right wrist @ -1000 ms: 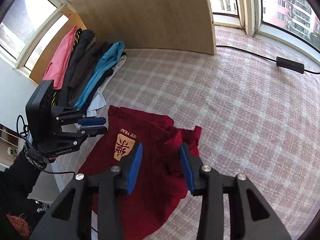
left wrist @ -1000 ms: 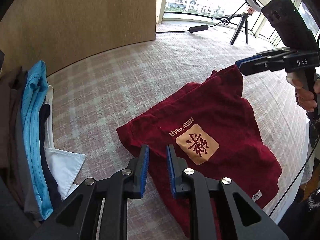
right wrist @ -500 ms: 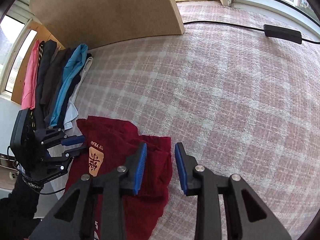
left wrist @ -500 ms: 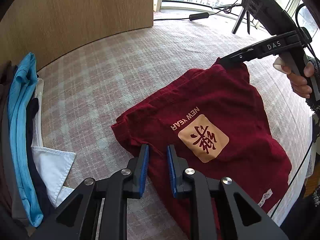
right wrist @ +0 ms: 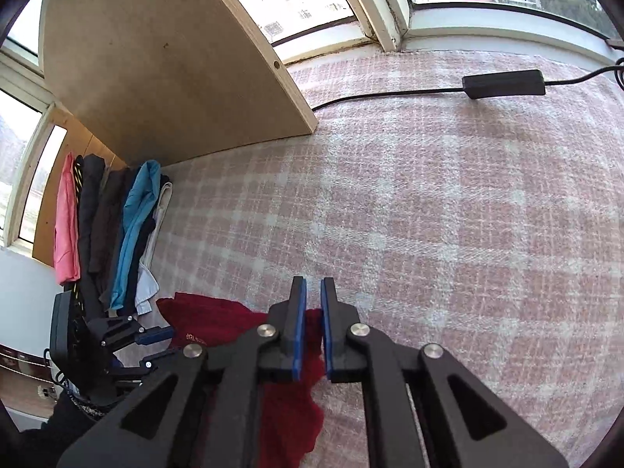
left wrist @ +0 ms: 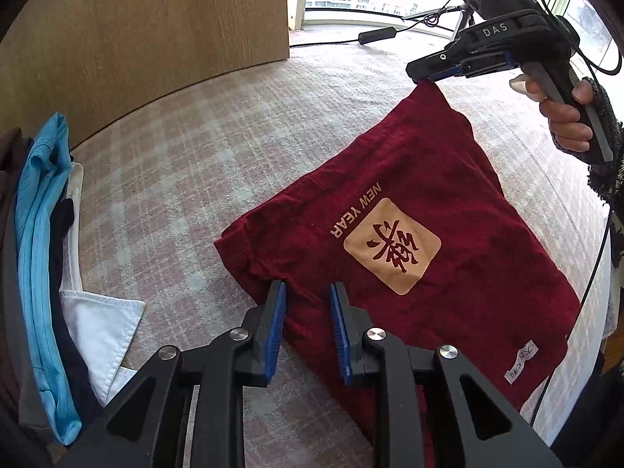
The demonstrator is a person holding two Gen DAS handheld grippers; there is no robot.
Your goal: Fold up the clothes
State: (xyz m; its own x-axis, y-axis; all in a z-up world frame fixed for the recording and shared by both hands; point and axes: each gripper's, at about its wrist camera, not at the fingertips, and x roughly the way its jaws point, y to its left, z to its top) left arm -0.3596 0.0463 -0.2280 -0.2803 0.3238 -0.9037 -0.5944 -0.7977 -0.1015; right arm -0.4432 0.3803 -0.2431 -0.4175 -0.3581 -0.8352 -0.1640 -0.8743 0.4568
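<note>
Two grippers working one garment. Lying at far left, against the wooden board (left wrist: 148, 27): a row of folded clothes (left wrist: 39, 257), a light blue piece uppermost with a white collar (left wrist: 97, 319) poking out beside it. Hovering low at the near left edge of the dark red shirt (left wrist: 409, 202): left gripper (left wrist: 306, 310), blue-padded fingers (left wrist: 275, 327) standing apart, straddling the shirt's near hem, holding nothing as yet. Spreading across the middle of the pink plaid tabletop (left wrist: 195, 148): the shirt itself, print side up, tan square with a dark character and the words NEW YEAR showing, small white label at the near right corner. Rising toward the upper right: the shirt's far corner, lifted off the cloth surface. Pinching that corner: right gripper (left wrist: 423, 74), fingers nearly closed with red fabric caught between the blue pads in the right wrist view (right wrist: 310, 312), handle gripped by a bare hand (left wrist: 565, 117). Trailing along the far edge near the window: a black cable with an inline box (right wrist: 503, 84).
</note>
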